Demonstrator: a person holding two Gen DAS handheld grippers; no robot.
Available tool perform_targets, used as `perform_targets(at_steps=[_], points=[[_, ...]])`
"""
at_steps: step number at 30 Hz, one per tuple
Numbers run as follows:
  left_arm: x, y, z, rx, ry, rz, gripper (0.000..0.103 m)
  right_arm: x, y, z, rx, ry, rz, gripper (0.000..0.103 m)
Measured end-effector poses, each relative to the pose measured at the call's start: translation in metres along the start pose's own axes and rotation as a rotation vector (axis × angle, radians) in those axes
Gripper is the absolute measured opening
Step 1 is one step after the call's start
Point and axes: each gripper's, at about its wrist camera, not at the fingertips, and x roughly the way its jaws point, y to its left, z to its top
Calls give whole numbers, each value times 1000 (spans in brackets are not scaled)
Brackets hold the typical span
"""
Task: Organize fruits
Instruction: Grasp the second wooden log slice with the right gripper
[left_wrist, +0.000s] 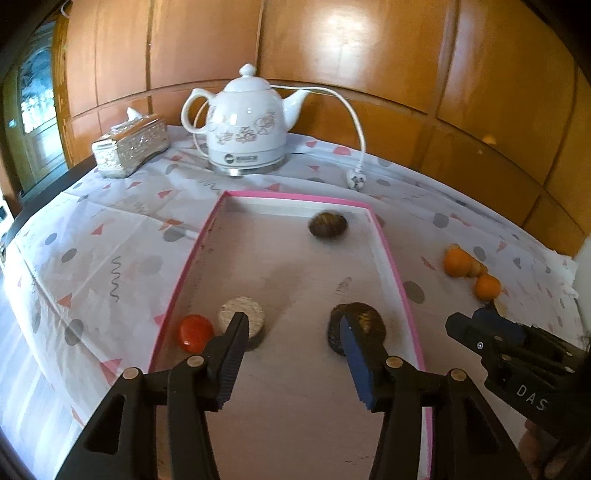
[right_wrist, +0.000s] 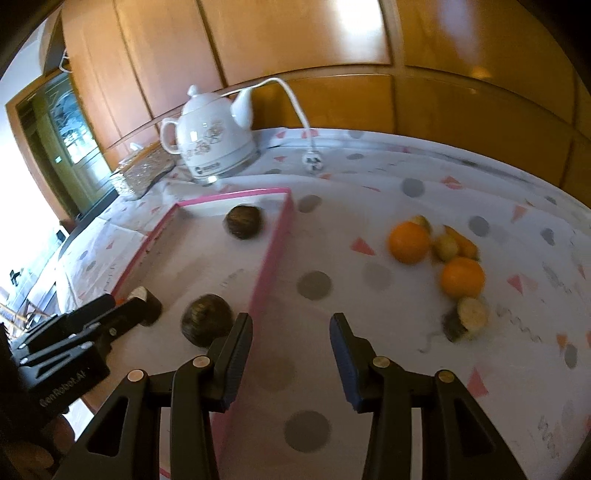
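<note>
A shallow pink-rimmed tray (left_wrist: 393, 266) lies on a surface covered by a white cloth (left_wrist: 110, 236) printed with grey dots and pink triangles.

The left claw (left_wrist: 293, 332) hangs over the near end of the tray, its jaws spread wide and gripping nothing. Inside the tray, a red fruit (left_wrist: 195, 332) sits by the left rim, touching or just beside a pale cut round (left_wrist: 242, 314) that the left finger partly covers. A dark brown fruit (left_wrist: 356, 326) lies near the right rim, partly behind the blue-padded right finger. A second dark fruit (left_wrist: 328, 223) rests alone at the far end of the tray.

The right claw (right_wrist: 291, 334) hovers above the cloth just outside the tray's right rim, jaws likewise released and empty. To its right on the cloth lies a loose cluster: two oranges (right_wrist: 409, 242), some small yellowish and orange pieces between them, blurred, and a cut pale round with dark skin (right_wrist: 469, 315) nearest the camera. This cluster lies well apart from the tray.

At the back of the surface stands a white flowered kettle (left_wrist: 245, 125); its cord runs to a plug (left_wrist: 355, 181) lying on the cloth. A silver tissue box (left_wrist: 129, 146) sits left of it. Orange-brown wood panelling (left_wrist: 369, 55) rises behind.
</note>
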Motion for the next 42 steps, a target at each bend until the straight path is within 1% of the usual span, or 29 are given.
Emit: perform_targets(at_steps=[9, 14, 22, 27, 32, 40, 41, 42], points=[[-3, -19, -5, 51, 7, -26, 55, -10, -29, -14, 56, -10, -52, 44], [-3, -29, -6, 75, 15, -48, 55, -16, -55, -24, 106, -25, -117, 44], [1, -50, -7, 123, 32, -99, 55, -17, -97, -35, 204, -11, -186, 44], [3, -63, -9, 153, 44, -120, 55, -10, -107, -30, 208, -8, -206, 44], [7, -75, -9, 174, 60, -138, 55, 3, -110, -20, 193, 8, -208, 44], [12, -89, -4, 186, 71, -161, 55, 22, -115, -7, 179, 9, -225, 44], [13, -91, -3, 191, 71, -164, 55, 23, -115, -7, 174, 3, -229, 44], [14, -95, -2, 196, 72, -167, 55, 25, -115, -6, 167, 5, -233, 41]])
